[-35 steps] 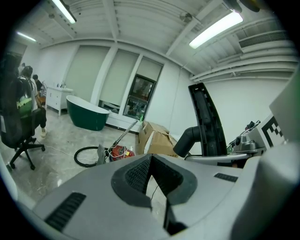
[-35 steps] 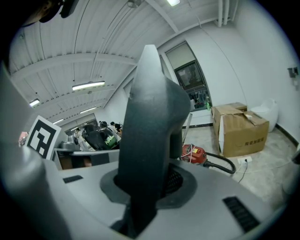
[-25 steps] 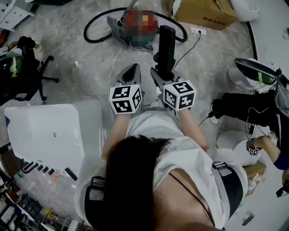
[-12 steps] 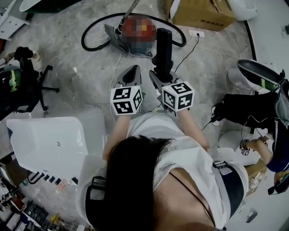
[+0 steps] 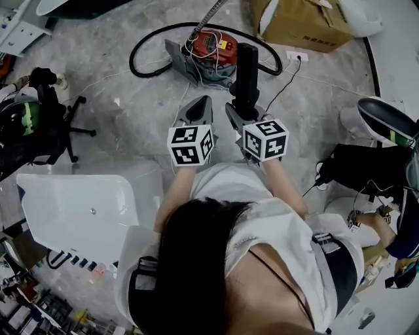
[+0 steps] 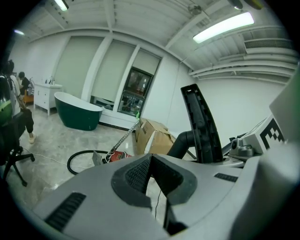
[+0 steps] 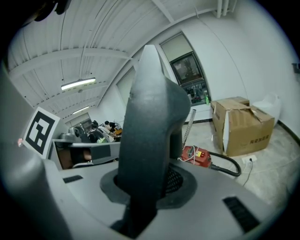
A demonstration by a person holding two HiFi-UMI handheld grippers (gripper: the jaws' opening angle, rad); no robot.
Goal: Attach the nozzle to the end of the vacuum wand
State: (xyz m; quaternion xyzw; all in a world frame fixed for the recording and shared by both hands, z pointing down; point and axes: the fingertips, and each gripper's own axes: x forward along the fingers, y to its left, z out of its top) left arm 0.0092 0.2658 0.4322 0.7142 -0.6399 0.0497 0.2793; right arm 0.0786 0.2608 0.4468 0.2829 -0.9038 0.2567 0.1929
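One nozzle (image 5: 247,69) stands clenched in my R gripper (image 5: 245,112), upright to meet wand (image 5: 208,16) at 12 o'clock; L gripper (image 5: 201,101) closed on nothing.

Two tools (image 5: 200,103) (image 5: 237,112), one nozzle (image 5: 247,69), one vacuum (image 5: 213,50)

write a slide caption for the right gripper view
Right gripper clamped on the black vacuum nozzle, red canister vacuum and cardboard box on the floor ahead.
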